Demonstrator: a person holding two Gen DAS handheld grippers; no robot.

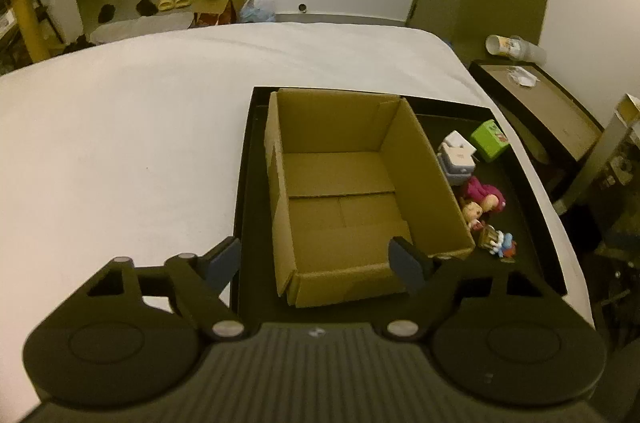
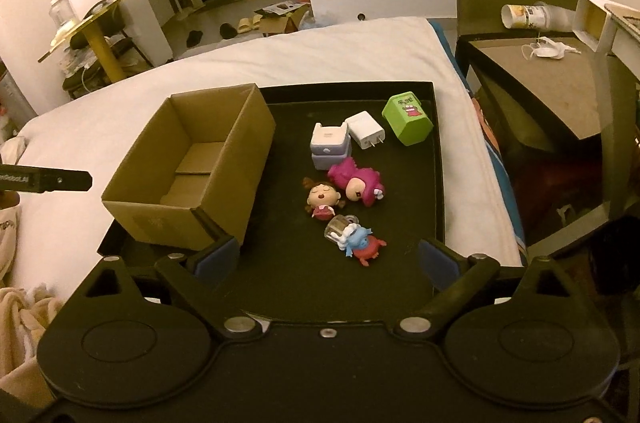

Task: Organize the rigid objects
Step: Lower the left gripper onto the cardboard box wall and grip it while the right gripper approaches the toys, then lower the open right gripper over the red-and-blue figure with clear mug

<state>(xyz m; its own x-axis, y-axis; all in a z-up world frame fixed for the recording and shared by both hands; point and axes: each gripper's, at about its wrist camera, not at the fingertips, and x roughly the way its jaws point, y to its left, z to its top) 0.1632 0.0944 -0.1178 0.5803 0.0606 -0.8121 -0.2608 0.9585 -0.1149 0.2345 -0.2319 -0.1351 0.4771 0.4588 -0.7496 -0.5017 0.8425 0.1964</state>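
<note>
An open, empty cardboard box (image 1: 344, 191) (image 2: 192, 175) stands on the left part of a black tray (image 1: 516, 207) (image 2: 400, 275) on a white bed. Right of the box lie a green cube (image 2: 408, 118) (image 1: 489, 140), a white plug charger (image 2: 366, 130), a lilac case (image 2: 330, 146) (image 1: 456, 159), a pink figure (image 2: 356, 181) (image 1: 482, 193), a brown-haired doll (image 2: 321, 198) (image 1: 473, 213) and a small blue-and-red figure (image 2: 358, 244) (image 1: 500, 243). My left gripper (image 1: 318, 263) is open, its jaws astride the box's near left wall without touching. My right gripper (image 2: 328, 259) is open above the tray's near end, close to the blue-and-red figure.
A brown side table (image 2: 532, 83) (image 1: 540, 103) with a tipped paper cup (image 2: 524, 17) stands right of the bed. Cream fabric (image 2: 24, 311) lies at the lower left. Beyond the bed are a gold table (image 2: 88, 27), slippers and boxes on the floor.
</note>
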